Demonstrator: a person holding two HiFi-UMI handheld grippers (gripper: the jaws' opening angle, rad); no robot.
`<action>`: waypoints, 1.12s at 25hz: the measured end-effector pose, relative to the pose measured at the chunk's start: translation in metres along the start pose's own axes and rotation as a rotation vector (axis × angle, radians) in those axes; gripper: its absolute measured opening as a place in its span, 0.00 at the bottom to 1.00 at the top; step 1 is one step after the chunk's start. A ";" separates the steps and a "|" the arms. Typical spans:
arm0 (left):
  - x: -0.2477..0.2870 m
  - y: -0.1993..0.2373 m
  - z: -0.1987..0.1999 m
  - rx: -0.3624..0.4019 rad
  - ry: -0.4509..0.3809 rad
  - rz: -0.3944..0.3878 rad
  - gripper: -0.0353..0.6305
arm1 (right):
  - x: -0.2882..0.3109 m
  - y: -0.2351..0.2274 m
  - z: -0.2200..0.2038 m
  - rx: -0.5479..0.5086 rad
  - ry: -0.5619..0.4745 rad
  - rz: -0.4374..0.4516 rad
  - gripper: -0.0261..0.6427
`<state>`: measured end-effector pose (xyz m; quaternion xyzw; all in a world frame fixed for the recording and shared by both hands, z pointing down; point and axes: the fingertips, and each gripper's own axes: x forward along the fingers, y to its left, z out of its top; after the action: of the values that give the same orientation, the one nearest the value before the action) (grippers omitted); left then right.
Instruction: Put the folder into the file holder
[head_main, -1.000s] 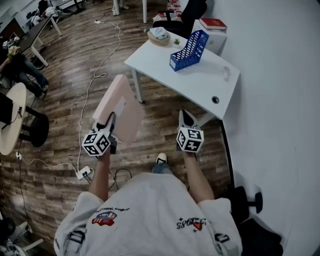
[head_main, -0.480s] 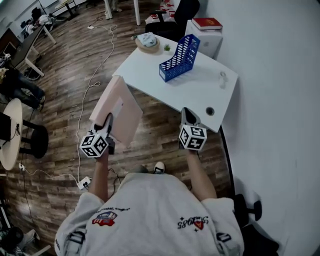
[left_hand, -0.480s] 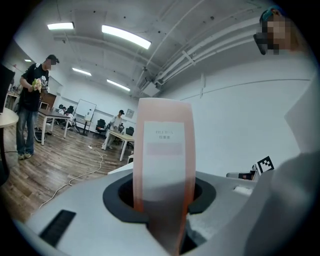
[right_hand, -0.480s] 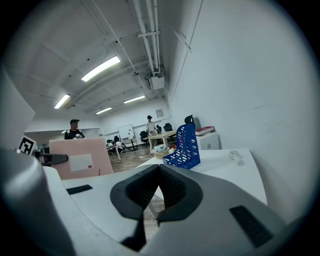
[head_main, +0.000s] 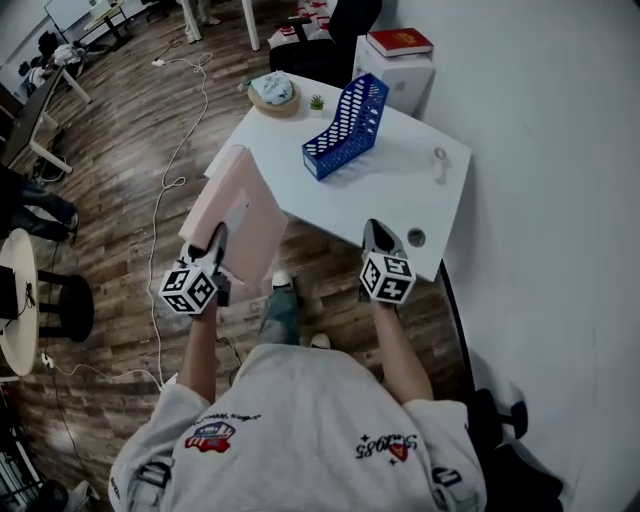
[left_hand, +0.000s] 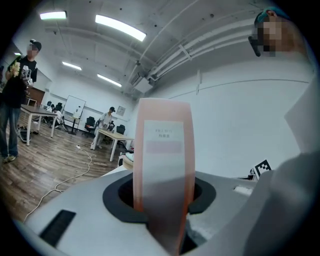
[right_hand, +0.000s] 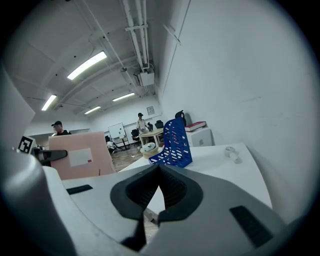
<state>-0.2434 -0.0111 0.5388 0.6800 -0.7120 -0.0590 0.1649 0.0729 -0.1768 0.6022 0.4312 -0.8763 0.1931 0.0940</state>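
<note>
Wood-floored office, white table (head_main: 405, 185) at upper centre.
Head view: left tool (head_main: 217, 238) grasps the pink folder (head_main: 238, 210) at centre left (off the table); the blue file holder (head_main: 347, 128) stands on the table; right tool (head_main: 373, 229) is clenched and empty. Left gripper view: the folder's spine is pinched at centre. Right gripper view: jaws together, the holder beyond them.

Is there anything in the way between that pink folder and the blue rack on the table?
No, just bare white table. The head view shows nothing between the pink folder and the blue file holder; the basket sits off to one side.
</note>
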 end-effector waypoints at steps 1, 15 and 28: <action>0.015 0.004 0.004 -0.001 0.001 -0.012 0.26 | 0.010 -0.004 0.005 0.001 -0.002 -0.013 0.03; 0.224 0.088 0.092 0.090 0.014 -0.182 0.26 | 0.170 -0.018 0.083 0.014 -0.036 -0.191 0.03; 0.303 0.103 0.150 0.090 -0.061 -0.234 0.26 | 0.212 -0.046 0.096 0.048 -0.038 -0.277 0.03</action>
<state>-0.3947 -0.3241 0.4767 0.7630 -0.6344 -0.0668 0.1045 -0.0201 -0.3951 0.5969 0.5538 -0.8052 0.1908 0.0927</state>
